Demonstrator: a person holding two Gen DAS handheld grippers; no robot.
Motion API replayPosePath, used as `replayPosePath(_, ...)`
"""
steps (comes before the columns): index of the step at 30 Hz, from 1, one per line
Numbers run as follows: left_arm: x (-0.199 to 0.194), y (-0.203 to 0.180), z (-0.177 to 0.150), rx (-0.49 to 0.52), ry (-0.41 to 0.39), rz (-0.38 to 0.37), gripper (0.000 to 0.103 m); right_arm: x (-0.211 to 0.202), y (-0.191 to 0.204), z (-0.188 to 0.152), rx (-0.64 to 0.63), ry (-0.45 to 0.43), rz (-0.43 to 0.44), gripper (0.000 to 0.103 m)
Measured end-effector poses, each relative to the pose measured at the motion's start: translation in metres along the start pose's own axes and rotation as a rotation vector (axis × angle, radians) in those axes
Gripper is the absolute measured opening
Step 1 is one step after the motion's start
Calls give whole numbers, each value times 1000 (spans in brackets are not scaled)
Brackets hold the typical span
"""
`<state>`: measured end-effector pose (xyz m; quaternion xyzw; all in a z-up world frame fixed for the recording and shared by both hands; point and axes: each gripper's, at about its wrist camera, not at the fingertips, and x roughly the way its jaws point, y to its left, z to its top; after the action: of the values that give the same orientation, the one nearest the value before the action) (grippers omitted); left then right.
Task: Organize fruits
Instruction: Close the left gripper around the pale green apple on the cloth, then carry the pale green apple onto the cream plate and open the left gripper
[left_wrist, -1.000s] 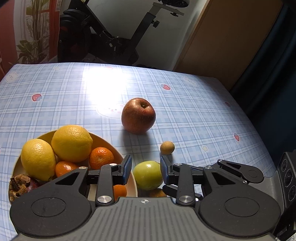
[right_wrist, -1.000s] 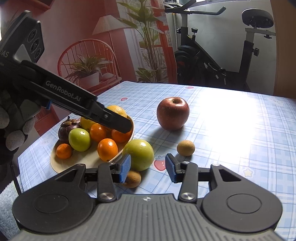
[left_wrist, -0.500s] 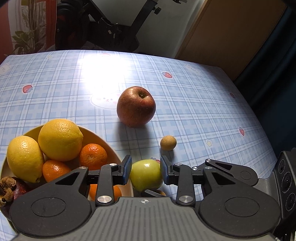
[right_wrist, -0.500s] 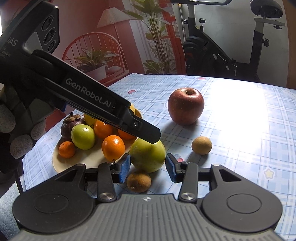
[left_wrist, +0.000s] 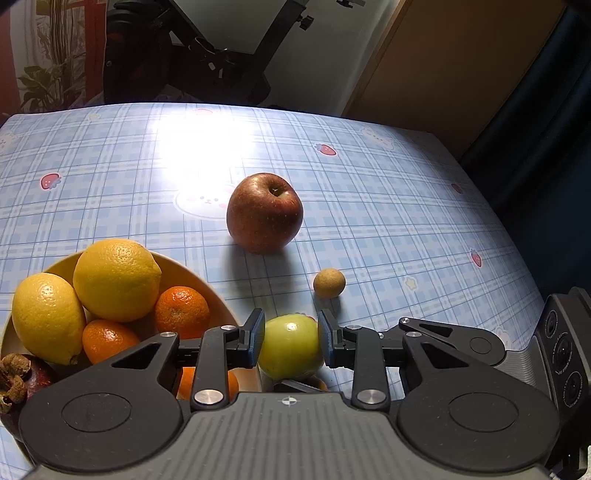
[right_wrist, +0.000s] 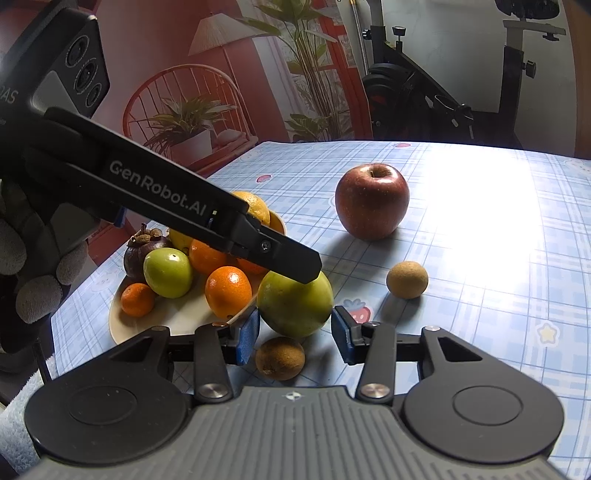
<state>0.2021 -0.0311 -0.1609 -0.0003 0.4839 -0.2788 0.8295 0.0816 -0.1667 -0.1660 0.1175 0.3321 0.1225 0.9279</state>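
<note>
Now the left gripper (left_wrist: 290, 341) is closing on the smooth round green apple (left_wrist: 290, 346) (right gripper (right_wrist: 294, 335) idling part-open, empty), which is risking a slip into the cream plate (left_wrist: 207, 291).

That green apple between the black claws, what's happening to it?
A person is tidying fruit with two hand-held grippers. The left gripper has its jaws around the green apple beside the bowl and is closing on it. The right gripper waits open nearby. A red apple and a small brown fruit sit loose on the table.

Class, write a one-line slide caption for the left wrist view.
Left gripper closing its jaws on a green apple beside the fruit plate.
</note>
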Motion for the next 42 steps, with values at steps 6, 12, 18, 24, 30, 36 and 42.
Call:
replayPosePath(6, -30, 3, -5, 1, -52, 2, 33, -9, 15, 9, -34, -24, 26, 46)
replayPosePath(12, -55, 15, -11, 10, -67, 19, 33, -6, 37, 17, -86, -23, 62, 46)
replayPosePath(18, -70, 33, -21, -19, -54, 37, 33, 7, 59, 19, -137, 18, 101, 46)
replayPosePath(24, -79, 51, -42, -66, -22, 36, 33, 20, 76, 14, -195, 101, 149, 46)
replayPosePath(30, -82, 64, -52, -94, 2, 67, 33, 38, 93, 12, -240, 174, 176, 46)
replayPosePath(36, -81, 81, -59, -136, 29, 85, 33, 53, 104, 9, -268, 220, 188, 45)
replayPosePath(42, -81, 85, -63, -138, 27, 104, 33, 58, 112, 10, -290, 215, 184, 44)
